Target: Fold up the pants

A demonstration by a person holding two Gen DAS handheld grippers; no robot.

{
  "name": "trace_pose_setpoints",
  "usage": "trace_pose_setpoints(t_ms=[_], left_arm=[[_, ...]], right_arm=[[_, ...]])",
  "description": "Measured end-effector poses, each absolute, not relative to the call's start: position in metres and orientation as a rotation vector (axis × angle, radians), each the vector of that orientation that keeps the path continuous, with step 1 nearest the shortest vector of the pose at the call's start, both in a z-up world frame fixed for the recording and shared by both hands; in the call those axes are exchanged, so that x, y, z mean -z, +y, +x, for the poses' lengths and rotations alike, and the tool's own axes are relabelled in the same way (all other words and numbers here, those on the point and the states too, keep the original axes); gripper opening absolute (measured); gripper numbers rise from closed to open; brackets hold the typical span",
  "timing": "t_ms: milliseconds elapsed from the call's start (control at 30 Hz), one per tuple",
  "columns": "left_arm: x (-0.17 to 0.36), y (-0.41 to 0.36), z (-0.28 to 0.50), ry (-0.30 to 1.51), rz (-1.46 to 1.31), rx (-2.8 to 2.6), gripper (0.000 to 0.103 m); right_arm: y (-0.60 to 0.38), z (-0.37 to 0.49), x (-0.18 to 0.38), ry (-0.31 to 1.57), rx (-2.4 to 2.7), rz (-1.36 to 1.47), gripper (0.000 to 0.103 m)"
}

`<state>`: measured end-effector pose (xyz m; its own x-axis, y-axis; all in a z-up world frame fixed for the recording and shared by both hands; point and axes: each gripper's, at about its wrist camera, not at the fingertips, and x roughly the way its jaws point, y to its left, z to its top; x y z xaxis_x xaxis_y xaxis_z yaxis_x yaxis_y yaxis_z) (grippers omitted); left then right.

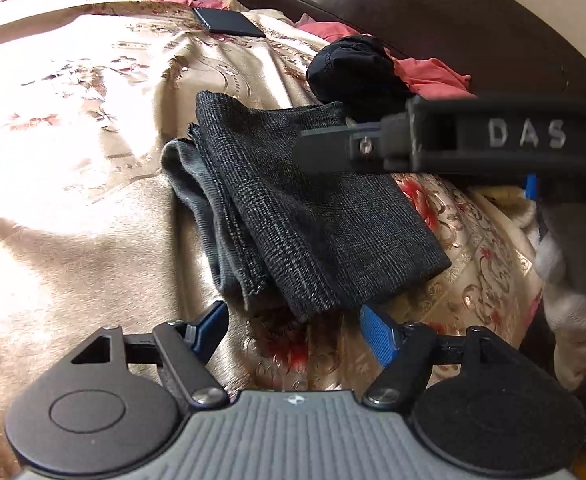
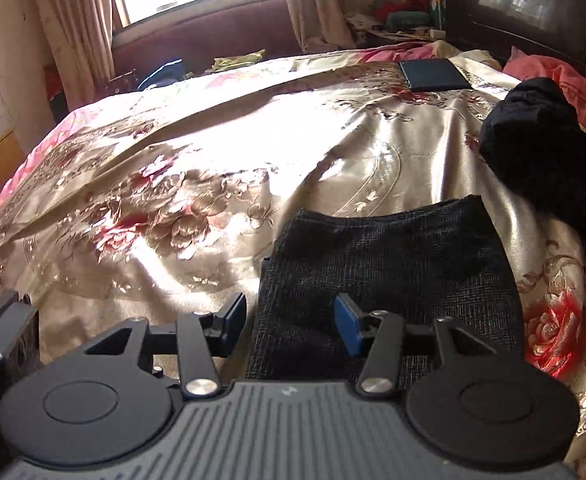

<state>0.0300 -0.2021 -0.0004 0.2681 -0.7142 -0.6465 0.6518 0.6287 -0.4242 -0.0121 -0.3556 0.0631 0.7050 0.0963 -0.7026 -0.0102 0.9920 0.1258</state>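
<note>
The left gripper (image 1: 293, 330) hangs low over the bed, pointing forward at the near end of the pants (image 1: 293, 216). Its two blue-padded fingers (image 1: 379, 334) stand wide apart with only bedspread between them, just short of the cloth's near edge. The right gripper (image 2: 291, 324) sits close above the pants (image 2: 389, 276), angled slightly down. Its fingers are also spread wide and hold nothing: the left one lies over the bedspread beside the cloth's left edge, and the right finger (image 2: 349, 328) is over the fabric. In the left wrist view the right gripper (image 1: 453, 142) reaches in from the right, its black body level above the far right part of the folded stack; whether it touches the cloth there cannot be told.

The pants are dark grey with a fine woven check, folded into a compact, roughly rectangular bundle. Several layers show stepped along the left side, where a lighter grey underside peeks out. The bundle lies on a shiny beige floral bedspread (image 1: 77, 128), toward the right side of the bed.

A black bundled garment (image 1: 353, 68) sits beyond the pants at the far right, against pink bedding (image 1: 433, 74). A flat dark tablet-like object (image 1: 229, 22) lies farther back on the spread.

Raised letters "DAS" (image 1: 527, 134) read on the side of the right gripper's body.
</note>
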Motion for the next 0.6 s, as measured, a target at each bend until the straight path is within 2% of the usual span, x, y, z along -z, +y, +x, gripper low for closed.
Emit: trace_pose_setpoints(t_ms=[233,467,533,567,600], left_arm=[[-0.015,-0.148,0.067,0.870,-0.047,0.855,0.083],[-0.043,-0.177,0.126,0.790,-0.107,0.849,0.084],[-0.047,-0.200,0.135,0.755,-0.081,0.860,0.084],[-0.048,-0.213,0.139,0.742,-0.064,0.866,0.084],[-0.047,-0.226,0.143,0.726,-0.041,0.867,0.084]], right_arm=[[-0.342,-0.056,-0.055,0.707,-0.014,0.121,0.050],[-0.307,-0.047,-0.010,0.697,0.009,-0.111,0.050],[-0.300,-0.041,0.002,0.710,0.017,-0.178,0.041],[-0.298,-0.041,0.007,0.712,0.024,-0.223,0.033],[-0.297,-0.043,0.012,0.712,0.011,-0.262,0.033]])
